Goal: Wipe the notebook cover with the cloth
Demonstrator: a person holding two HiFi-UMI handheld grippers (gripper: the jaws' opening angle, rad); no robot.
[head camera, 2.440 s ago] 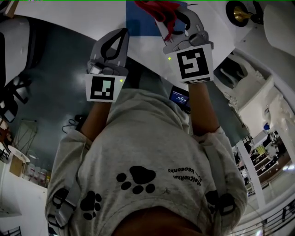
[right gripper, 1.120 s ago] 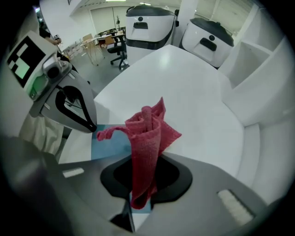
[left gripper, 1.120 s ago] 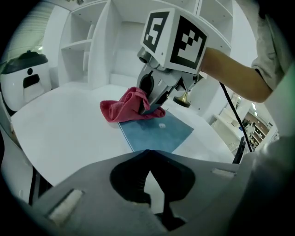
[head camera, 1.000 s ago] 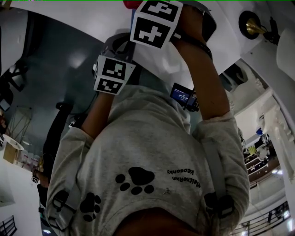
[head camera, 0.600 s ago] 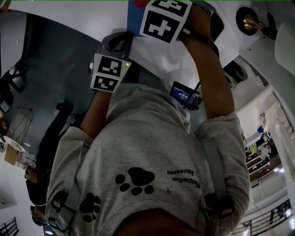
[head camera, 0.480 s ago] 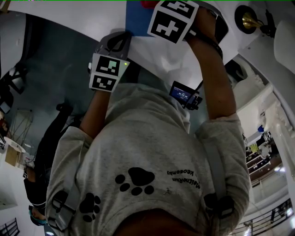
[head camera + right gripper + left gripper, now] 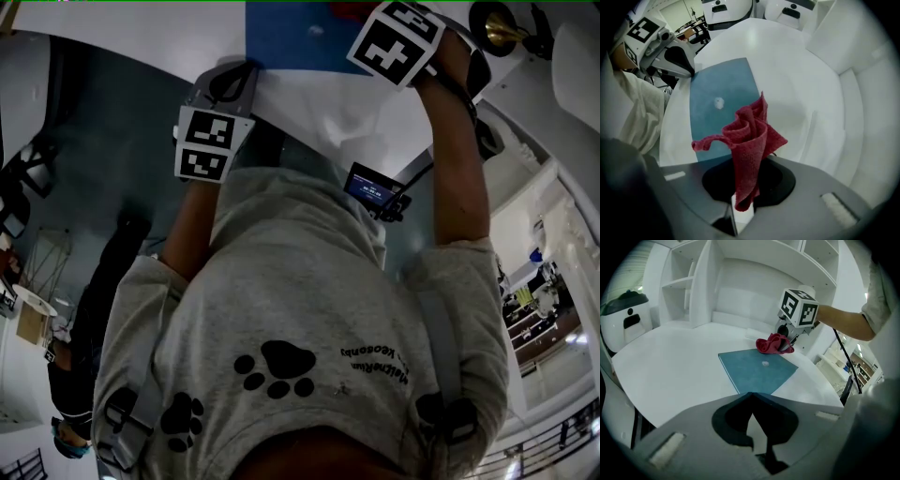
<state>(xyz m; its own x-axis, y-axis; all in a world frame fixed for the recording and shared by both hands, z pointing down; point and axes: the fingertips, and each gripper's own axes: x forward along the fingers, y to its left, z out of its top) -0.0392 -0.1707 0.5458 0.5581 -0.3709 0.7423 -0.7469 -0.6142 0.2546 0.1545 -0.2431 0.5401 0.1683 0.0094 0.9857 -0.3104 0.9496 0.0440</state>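
The blue notebook lies flat on the round white table, with a small white speck on its cover. My right gripper is shut on the red cloth, which bunches up from its jaws at the notebook's far edge. In the head view only its marker cube shows. My left gripper is shut with nothing in it, its tip at the notebook's near corner.
White shelving rises behind the table. White rounded machines stand to the left and beyond the table. A brass object sits at the head view's top right. Another person stands on the floor at the left.
My right gripper has carried the cloth to the right and farther across the notebook. My left gripper has stayed at the notebook's near corner.
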